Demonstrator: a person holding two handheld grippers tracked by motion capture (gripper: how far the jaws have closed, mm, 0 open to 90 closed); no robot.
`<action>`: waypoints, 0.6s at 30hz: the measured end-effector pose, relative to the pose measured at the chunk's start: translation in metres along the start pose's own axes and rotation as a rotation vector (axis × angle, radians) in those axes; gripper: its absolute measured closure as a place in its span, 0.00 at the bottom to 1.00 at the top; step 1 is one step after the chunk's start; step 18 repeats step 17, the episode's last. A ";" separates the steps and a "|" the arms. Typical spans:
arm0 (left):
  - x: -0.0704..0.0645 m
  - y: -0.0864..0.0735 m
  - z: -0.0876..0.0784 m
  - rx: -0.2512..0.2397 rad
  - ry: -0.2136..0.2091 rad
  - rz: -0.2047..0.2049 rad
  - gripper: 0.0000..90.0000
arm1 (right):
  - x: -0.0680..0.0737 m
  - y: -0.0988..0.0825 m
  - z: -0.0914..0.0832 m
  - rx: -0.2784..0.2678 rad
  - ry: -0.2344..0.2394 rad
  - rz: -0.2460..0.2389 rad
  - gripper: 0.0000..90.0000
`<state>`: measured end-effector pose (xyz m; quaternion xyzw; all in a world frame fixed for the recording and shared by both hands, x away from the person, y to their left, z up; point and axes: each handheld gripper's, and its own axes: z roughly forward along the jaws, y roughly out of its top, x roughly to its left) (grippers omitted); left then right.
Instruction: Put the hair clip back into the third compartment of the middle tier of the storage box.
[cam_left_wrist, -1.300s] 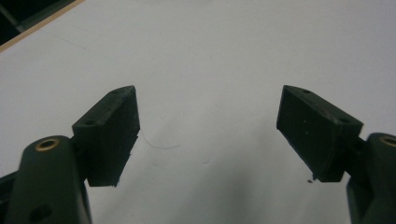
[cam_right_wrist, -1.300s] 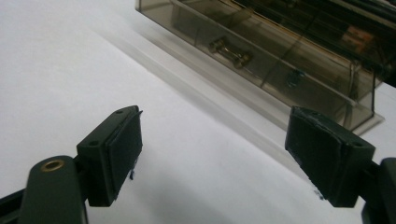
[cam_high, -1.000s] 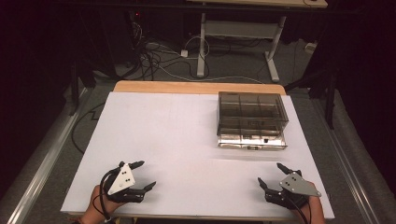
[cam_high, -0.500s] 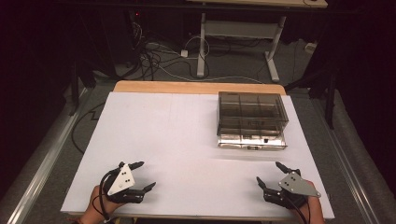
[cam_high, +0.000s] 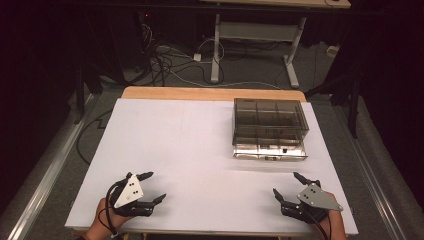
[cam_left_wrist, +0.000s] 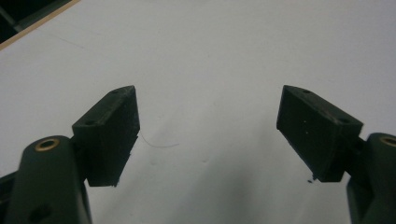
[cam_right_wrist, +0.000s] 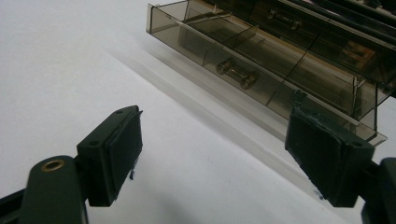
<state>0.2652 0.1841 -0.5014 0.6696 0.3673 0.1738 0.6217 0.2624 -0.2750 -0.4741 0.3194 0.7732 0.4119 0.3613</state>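
Observation:
A smoky clear plastic drawer cabinet (cam_high: 270, 127) stands on the white table (cam_high: 200, 145), right of centre toward the back. Its lowest drawer (cam_right_wrist: 243, 60) has a small knob (cam_right_wrist: 236, 72) and is pulled out a little. My left gripper (cam_high: 152, 187) rests near the front left edge, open, with bare table between its pads (cam_left_wrist: 116, 133). My right gripper (cam_high: 286, 186) rests near the front right edge, open and empty, its jaws pointing toward the cabinet, well short of it. Another drawer knob (cam_right_wrist: 273, 16) shows higher up.
A wooden strip (cam_high: 210, 93) runs along the table's far edge. Beyond it on the floor lie tangled cables (cam_high: 170, 60) and a desk frame's legs (cam_high: 216, 45). Metal rails (cam_high: 45, 175) run along both table sides.

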 end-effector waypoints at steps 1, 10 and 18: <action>0.001 0.000 0.001 -0.002 0.000 -0.005 0.22 | 0.000 0.000 0.001 0.001 -0.001 -0.001 0.22; 0.001 0.001 0.004 0.005 -0.001 0.001 0.22 | 0.002 -0.003 -0.001 0.009 0.007 -0.017 0.22; 0.006 0.001 0.005 0.001 0.007 -0.013 0.22 | 0.001 -0.001 0.003 0.017 0.007 -0.012 0.21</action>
